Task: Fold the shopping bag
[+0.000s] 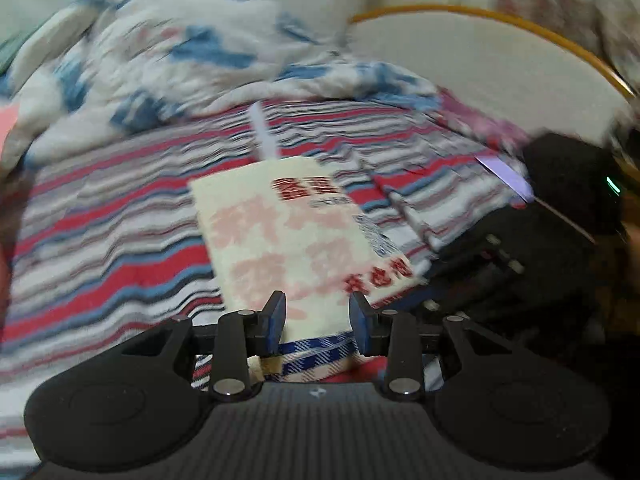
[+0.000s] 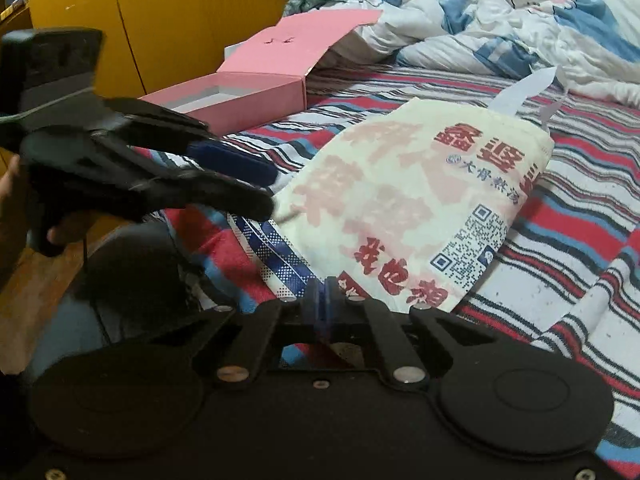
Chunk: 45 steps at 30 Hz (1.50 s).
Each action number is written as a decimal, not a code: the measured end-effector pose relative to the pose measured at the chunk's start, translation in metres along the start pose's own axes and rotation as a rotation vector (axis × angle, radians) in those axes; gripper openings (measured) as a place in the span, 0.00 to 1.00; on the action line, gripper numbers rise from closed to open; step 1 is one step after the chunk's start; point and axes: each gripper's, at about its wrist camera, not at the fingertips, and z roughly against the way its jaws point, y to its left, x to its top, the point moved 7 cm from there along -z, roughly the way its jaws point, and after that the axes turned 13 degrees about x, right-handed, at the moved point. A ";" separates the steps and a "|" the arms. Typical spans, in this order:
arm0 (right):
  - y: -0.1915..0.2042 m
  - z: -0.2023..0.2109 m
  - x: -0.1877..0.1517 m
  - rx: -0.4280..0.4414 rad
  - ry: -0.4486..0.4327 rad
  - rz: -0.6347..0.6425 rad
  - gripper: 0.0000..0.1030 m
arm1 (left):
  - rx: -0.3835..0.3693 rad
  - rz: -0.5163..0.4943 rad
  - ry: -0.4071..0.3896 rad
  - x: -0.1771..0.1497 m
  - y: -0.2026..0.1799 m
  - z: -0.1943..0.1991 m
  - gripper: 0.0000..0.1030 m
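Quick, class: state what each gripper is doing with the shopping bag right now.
Left gripper: jaws open, astride the shopping bag, not pressing it.
Right gripper: jaws shut; a grip cannot be told.

Left tool [image 1: 318, 316] tips forward and down, its blue-padded jaws standing partly apart with a clear gap between the pads. From the other side it [image 2: 256, 184] juts in black and slanted, fingertips [image 2: 240, 166] low, a bare hand [image 2: 60, 232] curled under its handle. Right tool [image 2: 324, 300] also angles down, its two blue pads pressed flat together.
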 end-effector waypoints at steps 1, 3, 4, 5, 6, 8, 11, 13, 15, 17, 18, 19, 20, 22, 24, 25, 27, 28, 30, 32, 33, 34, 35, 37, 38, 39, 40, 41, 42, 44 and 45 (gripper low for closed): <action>-0.001 0.000 0.000 0.005 -0.001 -0.014 0.00 | 0.010 -0.030 0.007 -0.002 -0.002 -0.002 0.32; -0.005 0.001 -0.001 0.025 -0.010 -0.054 0.00 | 0.030 -0.090 0.022 -0.005 -0.006 -0.006 0.32; -0.006 0.002 -0.001 0.034 -0.016 -0.070 0.00 | 0.044 -0.114 0.033 -0.007 -0.007 -0.009 0.32; -0.008 0.003 -0.002 0.043 -0.022 -0.087 0.00 | 0.065 -0.127 0.048 -0.011 -0.006 -0.015 0.32; -0.008 0.004 -0.003 0.051 -0.028 -0.105 0.00 | 0.079 -0.131 0.062 -0.014 -0.006 -0.020 0.33; -0.007 0.006 -0.005 0.061 -0.038 -0.119 0.00 | 0.078 -0.086 0.086 -0.018 -0.001 -0.027 0.33; 0.001 0.012 -0.007 0.050 -0.051 -0.047 0.03 | 0.091 -0.102 0.086 -0.020 -0.002 -0.029 0.33; 0.015 0.025 -0.009 0.028 -0.057 0.105 0.08 | 0.095 -0.104 0.082 -0.021 -0.003 -0.029 0.33; 0.032 0.036 -0.014 -0.027 -0.042 0.300 0.15 | 0.085 -0.091 0.093 -0.021 -0.001 -0.029 0.33; 0.040 0.037 -0.022 -0.109 0.020 0.443 0.16 | 0.074 -0.080 0.106 -0.020 0.001 -0.030 0.33; 0.043 0.037 -0.025 -0.138 0.048 0.502 0.16 | 0.071 -0.078 0.112 -0.019 0.001 -0.030 0.33; 0.045 0.036 -0.028 -0.149 0.064 0.550 0.16 | 0.068 -0.075 0.117 -0.018 0.002 -0.031 0.33; 0.047 0.034 -0.031 -0.152 0.077 0.586 0.16 | 0.066 -0.074 0.122 -0.018 0.001 -0.031 0.33; 0.051 0.029 -0.037 -0.152 0.117 0.653 0.16 | 0.067 -0.072 0.131 -0.017 -0.001 -0.031 0.33; 0.053 0.019 -0.045 -0.176 0.166 0.740 0.16 | 0.069 -0.073 0.140 -0.016 -0.001 -0.031 0.33; 0.052 0.016 -0.046 -0.198 0.179 0.782 0.16 | 0.070 -0.074 0.144 -0.015 -0.002 -0.031 0.33; 0.052 0.011 -0.047 -0.227 0.195 0.820 0.17 | 0.074 -0.077 0.151 -0.015 -0.002 -0.031 0.33; 0.053 0.009 -0.048 -0.239 0.203 0.835 0.18 | 0.077 -0.079 0.154 -0.014 -0.003 -0.031 0.33; 0.054 0.005 -0.049 -0.263 0.219 0.867 0.18 | 0.084 -0.081 0.163 -0.014 -0.004 -0.032 0.32; 0.053 0.003 -0.048 -0.255 0.223 0.832 0.15 | 0.091 -0.090 0.160 -0.013 -0.006 -0.031 0.32; 0.051 0.006 -0.043 -0.227 0.207 0.759 0.15 | 0.094 -0.095 0.157 -0.012 -0.006 -0.030 0.32; 0.047 0.010 -0.037 -0.194 0.189 0.672 0.14 | 0.095 -0.101 0.152 -0.012 -0.007 -0.029 0.32; 0.038 0.015 -0.031 -0.140 0.164 0.543 0.14 | 0.092 -0.109 0.144 -0.012 -0.007 -0.028 0.32; 0.011 0.024 -0.016 0.005 0.107 0.201 0.14 | 0.062 -0.087 0.145 -0.010 -0.003 -0.026 0.32; -0.008 0.028 -0.010 0.086 0.078 -0.001 0.14 | 0.042 -0.066 0.149 -0.009 -0.001 -0.025 0.32; -0.029 0.031 -0.008 0.167 0.050 -0.202 0.13 | 0.022 -0.045 0.153 -0.008 0.002 -0.025 0.32; -0.048 0.032 -0.010 0.236 0.031 -0.373 0.11 | 0.002 -0.025 0.157 -0.007 0.005 -0.024 0.32; -0.060 0.032 -0.012 0.277 0.023 -0.478 0.10 | -0.018 -0.004 0.160 -0.006 0.008 -0.023 0.32; -0.066 0.030 -0.014 0.299 0.024 -0.536 0.10 | -0.033 0.013 0.164 -0.004 0.011 -0.023 0.32; -0.076 0.028 -0.015 0.336 0.028 -0.642 0.09 | -0.045 0.036 0.171 -0.002 0.017 -0.024 0.32; -0.079 0.027 -0.016 0.344 0.033 -0.676 0.08 | -0.050 0.044 0.175 -0.001 0.019 -0.026 0.33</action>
